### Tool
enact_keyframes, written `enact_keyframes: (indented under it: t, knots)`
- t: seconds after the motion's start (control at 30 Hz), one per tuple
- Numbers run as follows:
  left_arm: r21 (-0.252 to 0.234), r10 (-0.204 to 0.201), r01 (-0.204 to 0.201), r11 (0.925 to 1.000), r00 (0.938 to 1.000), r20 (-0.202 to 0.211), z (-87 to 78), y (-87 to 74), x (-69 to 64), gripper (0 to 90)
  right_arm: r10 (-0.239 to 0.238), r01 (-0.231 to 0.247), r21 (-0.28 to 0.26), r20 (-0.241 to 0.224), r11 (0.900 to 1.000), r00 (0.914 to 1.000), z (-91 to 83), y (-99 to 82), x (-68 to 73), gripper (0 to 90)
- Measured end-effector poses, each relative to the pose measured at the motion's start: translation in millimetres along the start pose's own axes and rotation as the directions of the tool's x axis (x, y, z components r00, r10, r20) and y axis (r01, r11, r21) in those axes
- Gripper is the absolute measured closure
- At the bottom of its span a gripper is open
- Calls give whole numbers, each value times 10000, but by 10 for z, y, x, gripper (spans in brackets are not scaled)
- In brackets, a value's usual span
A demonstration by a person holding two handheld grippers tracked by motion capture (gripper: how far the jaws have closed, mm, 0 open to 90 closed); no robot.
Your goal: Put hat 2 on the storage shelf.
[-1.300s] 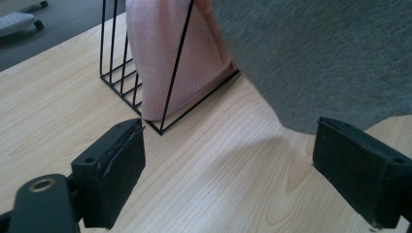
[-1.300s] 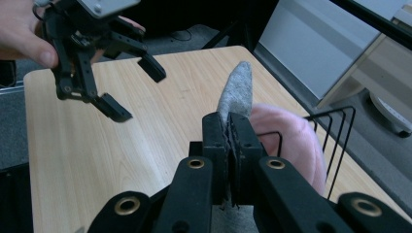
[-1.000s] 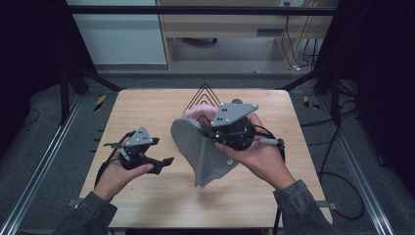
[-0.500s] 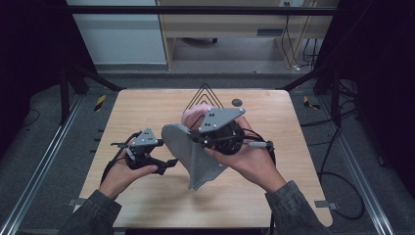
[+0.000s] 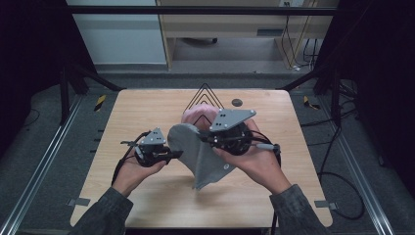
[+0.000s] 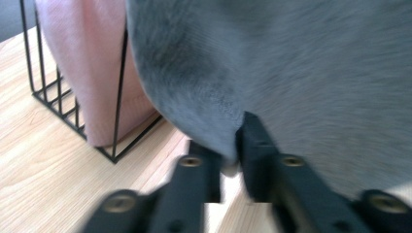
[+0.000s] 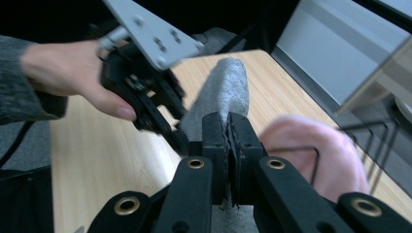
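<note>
1. I see the grey cloth [image 5: 200, 152] lifted off the bench [image 5: 147, 105] at the middle of the high view, hanging in a loose fold with its lower tip near the wood.
2. My right gripper [image 5: 208, 138] sits right of centre in that frame, and its jaws are clenched on the cloth's upper edge; in the right gripper view the two black jaws meet with grey fabric [image 7: 226, 92] pinched between them.
3. My left gripper [image 5: 177, 154] is left of centre, its tips at the cloth's left edge. Its jaws have just been closing, and in the left gripper view they now pinch a lower fold of the grey cloth [image 6: 291, 73].
4. A pink cloth [image 5: 198, 113] already rests in the black wire rack [image 5: 204, 93] above the middle of the frame, just behind the grey one.
5. My judgement: the pick-up is done and both corners are now held. What is left looks like spreading or folding the grey cloth and setting it in the rack beside the pink one; none of that has begun.
</note>
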State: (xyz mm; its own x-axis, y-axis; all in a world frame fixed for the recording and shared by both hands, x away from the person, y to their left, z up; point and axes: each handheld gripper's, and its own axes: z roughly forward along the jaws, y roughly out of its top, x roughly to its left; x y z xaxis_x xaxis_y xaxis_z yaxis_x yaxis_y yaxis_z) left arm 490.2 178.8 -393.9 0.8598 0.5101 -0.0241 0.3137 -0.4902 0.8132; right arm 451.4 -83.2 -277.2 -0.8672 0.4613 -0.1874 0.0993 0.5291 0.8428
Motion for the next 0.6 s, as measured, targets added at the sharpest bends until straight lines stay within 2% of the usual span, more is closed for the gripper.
enact_keyframes:
  t: [0.13, 0.33, 0.6]
  knots:
    - [198, 164, -160, 9997, 9997, -205, -58, 99, -56, 870, 505, -507, 42, 419, 9987, 9978, -60, -171, -149, 874]
    - [240, 507, -493, 9985, 9967, -639, -213, 293, -107, 870, 1489, -1462, -343, 990, 9887, 9839, -109, -336, -365, 874]
    - [319, 631, -603, 9977, 9934, -957, -334, 466, -112, 871, 1627, -1558, -697, 1070, 9853, 9809, -142, -324, -403, 874]
